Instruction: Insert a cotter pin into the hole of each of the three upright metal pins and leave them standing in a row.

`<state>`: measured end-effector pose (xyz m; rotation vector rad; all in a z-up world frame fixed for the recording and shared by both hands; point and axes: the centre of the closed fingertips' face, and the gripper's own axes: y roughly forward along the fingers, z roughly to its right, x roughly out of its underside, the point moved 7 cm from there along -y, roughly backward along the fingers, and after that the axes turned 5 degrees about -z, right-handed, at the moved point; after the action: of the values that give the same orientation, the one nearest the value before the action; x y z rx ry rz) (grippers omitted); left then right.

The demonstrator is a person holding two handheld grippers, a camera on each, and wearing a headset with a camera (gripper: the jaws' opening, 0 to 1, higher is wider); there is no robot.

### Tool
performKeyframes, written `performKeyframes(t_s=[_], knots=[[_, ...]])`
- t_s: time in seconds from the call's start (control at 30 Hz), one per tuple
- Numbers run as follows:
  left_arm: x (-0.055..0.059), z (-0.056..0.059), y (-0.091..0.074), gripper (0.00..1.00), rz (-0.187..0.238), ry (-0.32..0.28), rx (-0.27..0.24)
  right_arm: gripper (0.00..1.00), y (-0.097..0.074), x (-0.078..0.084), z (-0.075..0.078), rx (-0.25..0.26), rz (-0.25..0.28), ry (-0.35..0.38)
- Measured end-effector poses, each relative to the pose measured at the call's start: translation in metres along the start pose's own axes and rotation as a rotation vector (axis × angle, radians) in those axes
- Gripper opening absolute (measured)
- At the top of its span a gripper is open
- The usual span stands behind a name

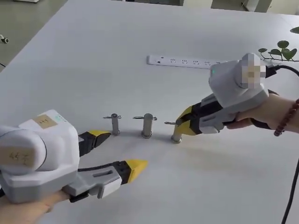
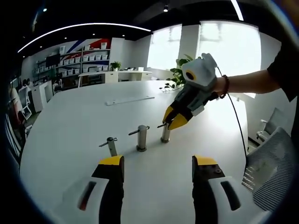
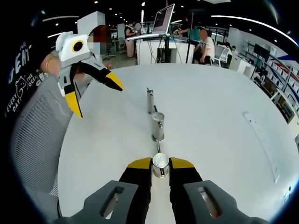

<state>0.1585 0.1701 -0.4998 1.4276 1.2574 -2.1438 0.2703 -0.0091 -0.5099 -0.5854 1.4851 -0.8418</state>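
Three upright metal pins stand in a row on the white table: the left pin (image 1: 115, 126), the middle pin (image 1: 147, 126) and the right pin (image 1: 176, 136). A thin cotter pin sticks out sideways near the top of each, as on the middle one (image 1: 139, 117). My right gripper (image 1: 182, 125) is shut on the right pin (image 3: 160, 164), its yellow jaws pressing both sides. My left gripper (image 1: 122, 149) hovers open in front of the row, nothing between its jaws. From the left gripper (image 2: 158, 163) the pins stand ahead, with the left pin (image 2: 112, 145) nearest.
A white power strip (image 1: 184, 61) lies on the table beyond the row. A potted plant (image 1: 280, 50) sits at the far right edge. The right gripper's black cable (image 1: 293, 186) hangs down on the right. People sit at desks in the background.
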Motion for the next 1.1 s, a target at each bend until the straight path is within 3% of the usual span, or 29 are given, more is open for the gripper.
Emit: performKeyframes(t_s=[0.4, 0.6, 1.1], knots=[[-0.001, -0.001, -0.002, 0.59, -0.002, -0.013, 0.003, 0.09, -0.002, 0.001, 0.009, -0.033, 0.006, 0.026], [0.0, 0.0, -0.002, 0.58, -0.008, -0.013, 0.003, 0.09, -0.001, 0.001, 0.011, -0.053, 0.003, -0.003], [0.0, -0.002, -0.006, 0.59, -0.015, -0.002, -0.007, 0.11, 0.0, 0.003, 0.015, -0.061, 0.019, 0.013]])
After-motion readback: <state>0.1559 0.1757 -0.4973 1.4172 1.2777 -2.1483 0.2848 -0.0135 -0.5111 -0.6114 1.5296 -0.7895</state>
